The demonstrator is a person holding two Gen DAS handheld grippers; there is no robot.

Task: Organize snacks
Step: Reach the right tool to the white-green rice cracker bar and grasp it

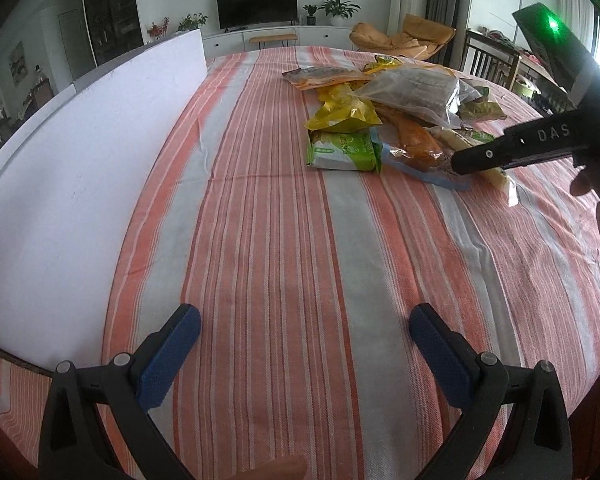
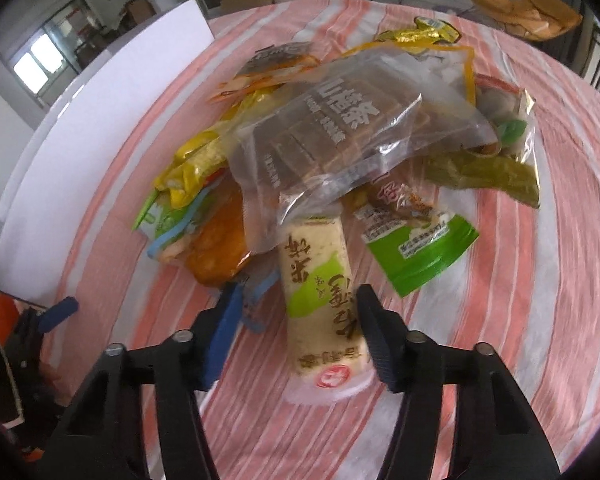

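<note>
A pile of snack packets (image 1: 392, 116) lies on the striped tablecloth (image 1: 268, 240), far right in the left wrist view. My left gripper (image 1: 305, 322) is open and empty, low over bare cloth, well short of the pile. My right gripper (image 2: 298, 300) is open with its jaws on either side of a long cream-and-green rice cracker pack (image 2: 320, 292); the right pad (image 2: 374, 332) looks close to or touching it, the left pad (image 2: 224, 328) is apart. The pack's far end is under a clear hawthorn-strip bag (image 2: 340, 136). The right gripper also shows in the left wrist view (image 1: 476, 156).
A white board (image 1: 60, 168) stands along the table's left side. In the pile are a yellow packet (image 2: 196, 160), an orange vacuum pack (image 2: 216, 248), a green-and-white pouch (image 2: 416, 248) and an olive packet (image 2: 484, 172). Chairs (image 1: 488, 60) stand beyond the table.
</note>
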